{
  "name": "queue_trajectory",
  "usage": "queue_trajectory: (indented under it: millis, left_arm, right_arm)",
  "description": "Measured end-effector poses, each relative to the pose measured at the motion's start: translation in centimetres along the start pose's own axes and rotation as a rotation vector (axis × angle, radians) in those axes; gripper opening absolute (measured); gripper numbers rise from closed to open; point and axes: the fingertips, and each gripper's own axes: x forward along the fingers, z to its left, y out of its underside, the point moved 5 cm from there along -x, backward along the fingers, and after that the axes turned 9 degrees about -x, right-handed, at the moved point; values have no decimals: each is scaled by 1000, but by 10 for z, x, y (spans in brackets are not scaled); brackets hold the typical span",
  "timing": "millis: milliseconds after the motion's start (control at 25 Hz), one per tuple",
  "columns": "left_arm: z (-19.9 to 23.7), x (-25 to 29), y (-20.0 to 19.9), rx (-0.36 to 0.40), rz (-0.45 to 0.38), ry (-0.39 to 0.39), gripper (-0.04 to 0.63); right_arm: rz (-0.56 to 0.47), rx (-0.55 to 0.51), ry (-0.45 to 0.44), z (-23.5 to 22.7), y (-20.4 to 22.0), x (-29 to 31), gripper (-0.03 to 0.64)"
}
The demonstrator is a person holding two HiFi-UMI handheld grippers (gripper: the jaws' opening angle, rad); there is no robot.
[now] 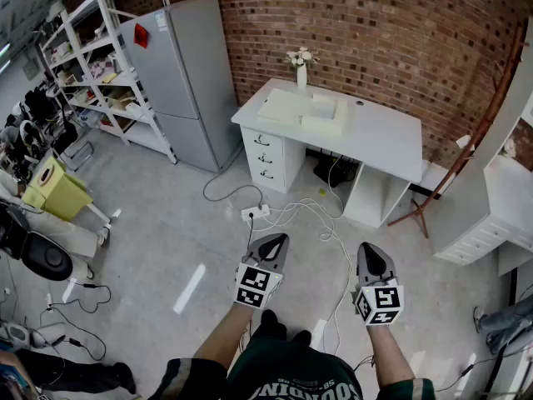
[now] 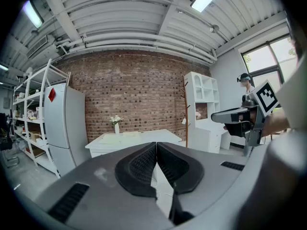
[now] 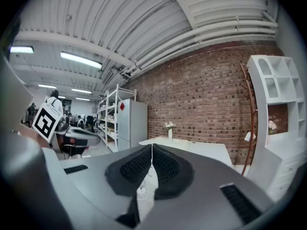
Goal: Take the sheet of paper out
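Observation:
A white desk (image 1: 375,136) stands against the brick wall, well ahead of me. Pale flat items (image 1: 287,104) and a box-like white item (image 1: 325,117) lie on its left half; I cannot tell which is the sheet of paper. A small vase of white flowers (image 1: 301,63) stands at the desk's back edge. My left gripper (image 1: 272,243) and right gripper (image 1: 371,257) hover over the floor, far short of the desk, both shut and empty. In the left gripper view the desk (image 2: 129,140) shows beyond the closed jaws; the right gripper view shows the desk (image 3: 201,150) too.
A grey fridge (image 1: 179,77) and white shelving (image 1: 100,73) stand left of the desk. Cables and a power strip (image 1: 254,213) lie on the floor between me and the desk. A wooden coat stand (image 1: 466,152) and a white cabinet (image 1: 500,207) are at the right. A yellow-green cart (image 1: 54,190) stands far left.

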Motion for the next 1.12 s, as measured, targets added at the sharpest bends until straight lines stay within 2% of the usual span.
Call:
queue_trajectory:
  millis: [1120]
  left_arm:
    - [-2,-1,5,-18,4,-32,11]
  right_arm:
    - [-19,49,-31,3,5,0,71]
